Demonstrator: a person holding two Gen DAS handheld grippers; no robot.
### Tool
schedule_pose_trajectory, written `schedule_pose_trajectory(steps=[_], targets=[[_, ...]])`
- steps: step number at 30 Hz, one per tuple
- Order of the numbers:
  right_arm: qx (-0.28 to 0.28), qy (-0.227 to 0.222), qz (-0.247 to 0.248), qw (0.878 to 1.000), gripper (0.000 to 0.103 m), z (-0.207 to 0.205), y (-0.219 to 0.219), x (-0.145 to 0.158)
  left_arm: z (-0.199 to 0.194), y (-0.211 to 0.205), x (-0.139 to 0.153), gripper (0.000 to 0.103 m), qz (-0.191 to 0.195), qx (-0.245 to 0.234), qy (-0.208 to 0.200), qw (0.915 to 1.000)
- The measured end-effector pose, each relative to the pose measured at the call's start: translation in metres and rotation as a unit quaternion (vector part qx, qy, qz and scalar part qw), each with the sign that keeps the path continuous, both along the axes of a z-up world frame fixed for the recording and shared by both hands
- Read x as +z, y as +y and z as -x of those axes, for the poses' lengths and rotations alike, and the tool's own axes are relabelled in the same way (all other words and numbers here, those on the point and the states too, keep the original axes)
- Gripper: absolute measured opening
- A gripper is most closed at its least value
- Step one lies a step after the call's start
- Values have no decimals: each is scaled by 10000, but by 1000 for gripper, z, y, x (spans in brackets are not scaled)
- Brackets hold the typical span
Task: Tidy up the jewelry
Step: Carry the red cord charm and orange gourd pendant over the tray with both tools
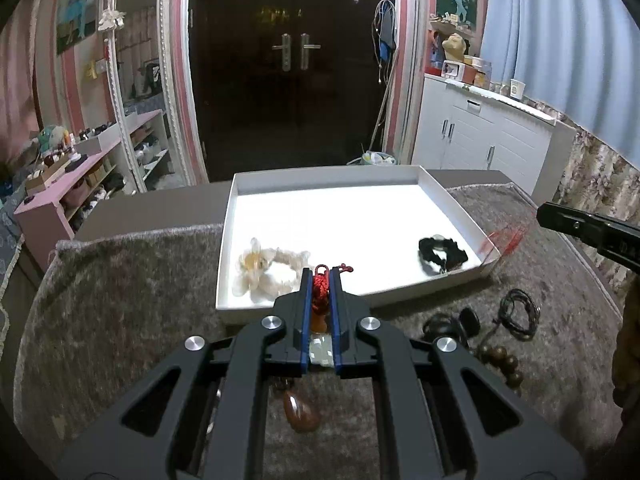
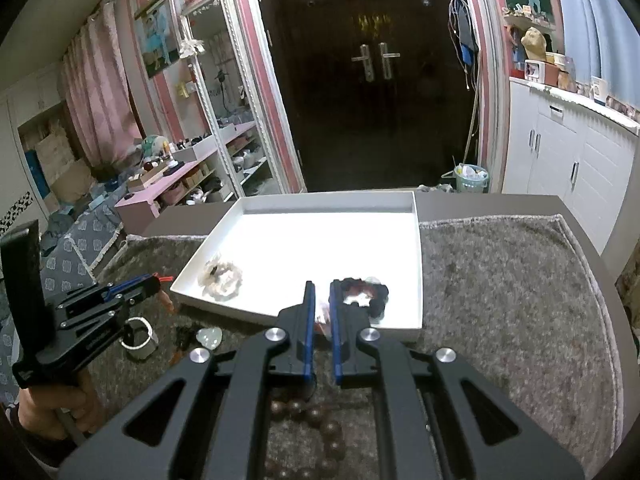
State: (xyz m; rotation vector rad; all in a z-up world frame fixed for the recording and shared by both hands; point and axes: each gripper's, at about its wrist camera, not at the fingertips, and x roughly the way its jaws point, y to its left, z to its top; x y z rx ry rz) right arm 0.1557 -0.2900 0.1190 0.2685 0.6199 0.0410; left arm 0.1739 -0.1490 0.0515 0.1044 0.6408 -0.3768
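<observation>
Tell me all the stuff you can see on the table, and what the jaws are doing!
White tray: one, on the grey rug.
Flower scrunchie: one, cream, tray's near left.
Black scrunchie: one, tray's near right corner.
Wooden beads: one string, dark brown, on rug below right gripper.
Black cord: one loop, on rug.
Pale heart pendant: one, on rug.
Left gripper: jaws shut on red knotted charm.
Right gripper: jaws slightly apart; contents blurred.
</observation>
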Motion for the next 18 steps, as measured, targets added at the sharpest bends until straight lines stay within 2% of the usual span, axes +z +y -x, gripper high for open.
schedule_pose_trajectory(steps=[4, 9, 11, 12, 13, 18], targets=[[22, -20, 65, 10000, 6, -17, 0, 3, -16, -6, 5, 6, -18, 9, -44, 10000], [20, 93, 168, 9998, 7, -32, -1, -6, -34, -12, -3, 6, -20, 33, 40, 10000], [65, 350, 196, 9992, 10, -36, -2, -22, -36, -12, -10, 6, 0, 35, 91, 10000], [46, 478, 213, 9986, 19, -37, -3, -31, -38, -13, -14, 6, -7, 33, 116, 9999], [41, 599, 227, 9979, 23, -38, -4, -40, -39, -13, -18, 6, -9, 34, 139, 9999], [115, 1195, -29, 9928, 23, -44, -8, -81, -44, -16, -33, 6, -11, 49, 236, 9997]])
